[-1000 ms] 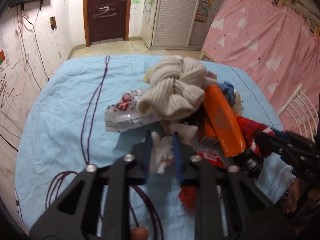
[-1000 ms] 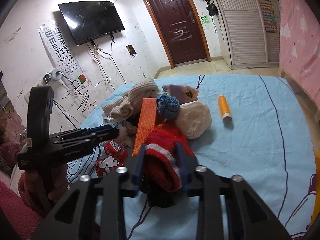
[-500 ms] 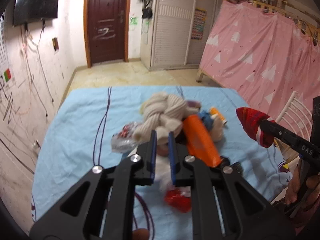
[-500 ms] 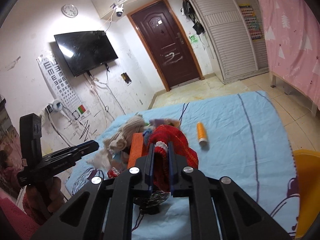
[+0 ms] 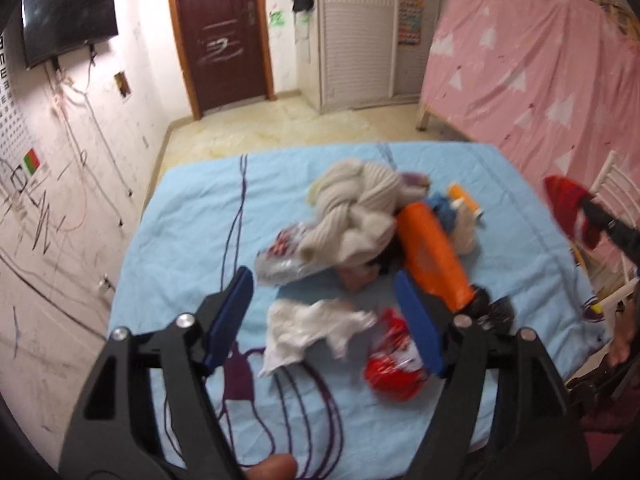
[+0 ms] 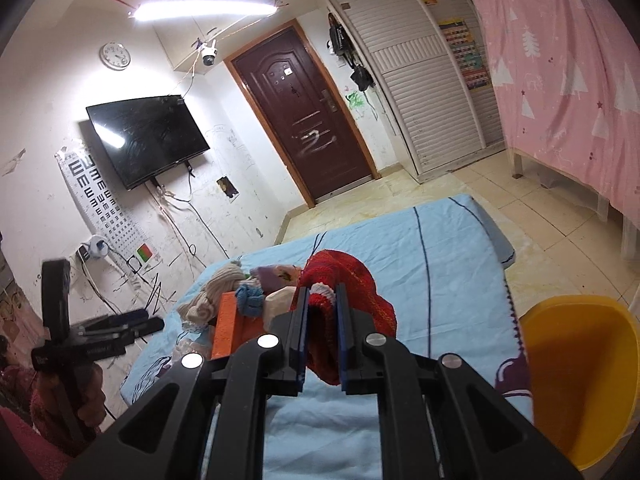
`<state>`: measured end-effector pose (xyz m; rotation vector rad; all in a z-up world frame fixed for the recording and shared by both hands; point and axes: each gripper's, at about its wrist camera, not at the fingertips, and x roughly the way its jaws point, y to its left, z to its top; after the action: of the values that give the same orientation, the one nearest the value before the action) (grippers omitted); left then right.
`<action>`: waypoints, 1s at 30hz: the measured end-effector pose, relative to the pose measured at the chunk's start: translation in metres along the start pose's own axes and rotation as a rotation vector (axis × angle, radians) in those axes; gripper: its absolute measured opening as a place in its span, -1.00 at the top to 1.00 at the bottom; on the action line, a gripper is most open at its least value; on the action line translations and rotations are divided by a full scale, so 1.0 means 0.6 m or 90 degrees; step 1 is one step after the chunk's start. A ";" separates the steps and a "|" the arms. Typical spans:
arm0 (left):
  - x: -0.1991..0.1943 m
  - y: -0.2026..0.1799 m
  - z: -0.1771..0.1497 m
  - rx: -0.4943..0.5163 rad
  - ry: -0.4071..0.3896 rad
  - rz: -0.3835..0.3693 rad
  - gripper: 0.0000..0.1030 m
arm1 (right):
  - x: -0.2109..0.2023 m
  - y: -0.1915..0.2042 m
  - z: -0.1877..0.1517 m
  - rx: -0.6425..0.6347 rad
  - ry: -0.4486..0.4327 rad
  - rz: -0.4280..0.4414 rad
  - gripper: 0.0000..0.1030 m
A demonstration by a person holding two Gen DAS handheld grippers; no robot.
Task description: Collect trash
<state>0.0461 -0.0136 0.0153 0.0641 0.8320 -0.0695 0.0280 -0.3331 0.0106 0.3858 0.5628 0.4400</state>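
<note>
My left gripper (image 5: pixel 322 284) hovers over the blue bed sheet (image 5: pixel 192 232), and its jaws are opening. A crumpled white tissue (image 5: pixel 316 328) sits loose below and between the fingers, and no pad touches it. Just right of the tissue lies a red wrapper (image 5: pixel 394 364). A clear plastic wrapper (image 5: pixel 280 260) pokes out from under a beige knit bundle (image 5: pixel 356 208). My right gripper (image 6: pixel 322 292) is shut on a red knitted piece (image 6: pixel 348 276), held up off the bed. That red knitted piece (image 5: pixel 568 204) also shows at the right edge of the left wrist view.
An orange box (image 5: pixel 432 256), a blue knit ball (image 6: pixel 250 298) and an orange tube (image 5: pixel 464 200) lie in the pile. A yellow basin (image 6: pixel 580 380) stands beside the bed at the right. A white chair (image 5: pixel 616 184) and a pink curtain (image 5: pixel 520 60) flank the bed.
My left gripper rose, then opened, and the white tissue it pinched now lies free. My right gripper lifted the red knitted piece off the pile and carried it to the right.
</note>
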 end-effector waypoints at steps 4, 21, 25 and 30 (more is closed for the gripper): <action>0.030 -0.001 -0.015 0.013 0.032 0.022 -0.37 | -0.005 -0.007 0.001 0.004 -0.004 -0.009 0.90; 0.072 0.003 -0.039 -0.010 0.080 0.015 0.82 | -0.013 -0.021 0.001 0.020 -0.012 -0.024 0.89; 0.043 0.014 -0.031 -0.016 0.051 0.028 0.84 | -0.021 -0.030 0.004 0.024 -0.020 -0.026 0.90; -0.007 0.009 -0.012 -0.011 0.002 0.025 0.84 | -0.033 -0.042 0.009 0.035 -0.032 -0.036 0.90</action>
<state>0.0381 -0.0072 0.0138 0.0640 0.8334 -0.0243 0.0233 -0.3651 0.0115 0.4314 0.5362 0.3608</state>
